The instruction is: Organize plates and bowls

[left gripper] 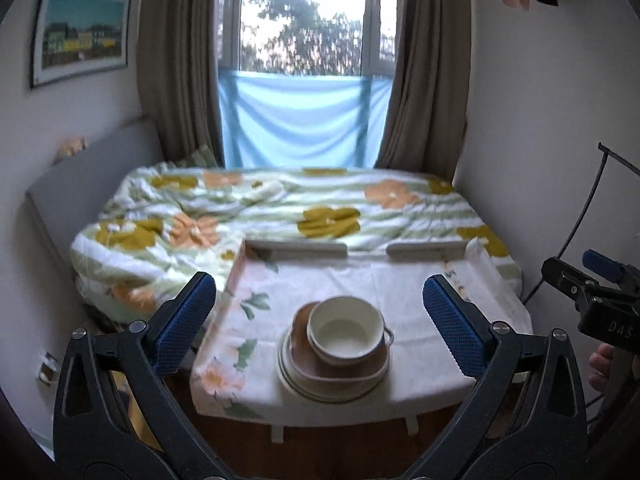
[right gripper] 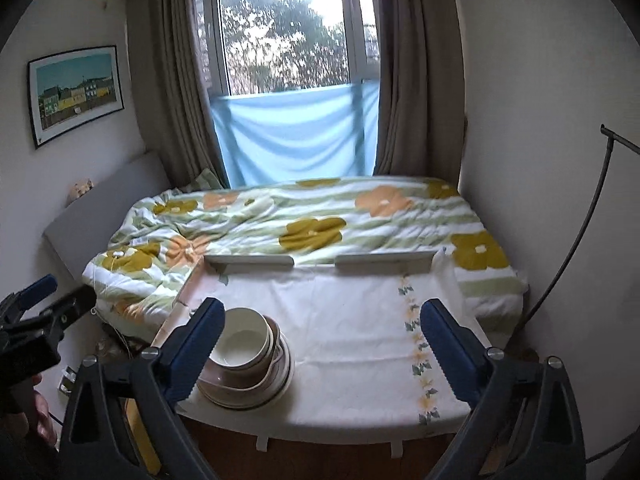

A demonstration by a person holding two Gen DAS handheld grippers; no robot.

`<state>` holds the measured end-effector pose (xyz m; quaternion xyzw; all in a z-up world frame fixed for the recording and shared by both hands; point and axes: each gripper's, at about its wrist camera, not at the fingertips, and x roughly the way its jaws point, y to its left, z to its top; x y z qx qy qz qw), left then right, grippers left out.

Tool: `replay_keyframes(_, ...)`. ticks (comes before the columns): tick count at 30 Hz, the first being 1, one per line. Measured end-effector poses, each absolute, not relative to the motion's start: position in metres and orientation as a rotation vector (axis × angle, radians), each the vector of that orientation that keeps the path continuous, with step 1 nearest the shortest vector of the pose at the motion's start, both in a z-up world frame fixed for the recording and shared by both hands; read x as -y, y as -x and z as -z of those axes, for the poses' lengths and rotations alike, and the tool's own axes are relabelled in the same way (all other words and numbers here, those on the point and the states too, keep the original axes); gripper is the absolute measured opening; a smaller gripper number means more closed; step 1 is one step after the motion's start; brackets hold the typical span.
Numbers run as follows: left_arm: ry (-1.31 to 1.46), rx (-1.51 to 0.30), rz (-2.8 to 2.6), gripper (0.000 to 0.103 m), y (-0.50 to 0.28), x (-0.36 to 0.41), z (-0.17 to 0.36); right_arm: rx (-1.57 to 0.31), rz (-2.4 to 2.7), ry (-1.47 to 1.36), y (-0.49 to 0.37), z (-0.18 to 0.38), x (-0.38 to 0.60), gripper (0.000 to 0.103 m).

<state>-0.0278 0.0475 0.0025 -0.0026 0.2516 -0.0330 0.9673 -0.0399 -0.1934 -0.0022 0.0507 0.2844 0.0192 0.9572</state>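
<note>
While the bed (left gripper: 280,208) with its flowered quilt fills the room's far side up to the window (left gripper: 308,20), we see the small table (right gripper: 360,344) set against its near edge, covered with a flowered cloth (left gripper: 352,284). Two low white rails (right gripper: 250,261) stand along the table's far edge with a gap between them; the near edge is rounded and bare of any lip. In the right wrist view, the whole right half of the cloth lies free, from the stack to the printed flower border. The stack of dishes (left gripper: 336,360) sits near the table's front edge, toward its left side in that view and close to the left edge.

We count one stack: at the bottom pale round plates (left gripper: 320,390), at least two rims showing, though the exact number we cannot tell; on them one brown squarish dish (left gripper: 344,368); on top one cream bowl (left gripper: 346,330), upright, with another rim behind it.

We hold two grippers above and short of the table. The left gripper (left gripper: 320,320) has its jaws spread wide with nothing between the blue pads (left gripper: 182,328). The right gripper (right gripper: 320,344) is likewise wide apart and empty, its left pad overlapping the stack in its own view without gripping it.
</note>
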Motion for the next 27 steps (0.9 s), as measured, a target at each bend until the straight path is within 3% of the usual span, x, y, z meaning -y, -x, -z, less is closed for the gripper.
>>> replay_keyframes(27, -0.03, -0.437, 0.041, 0.103, 0.033, -0.04, -0.009, -0.51, -0.013, -0.084, 0.039, -0.002, 0.195, 0.097)
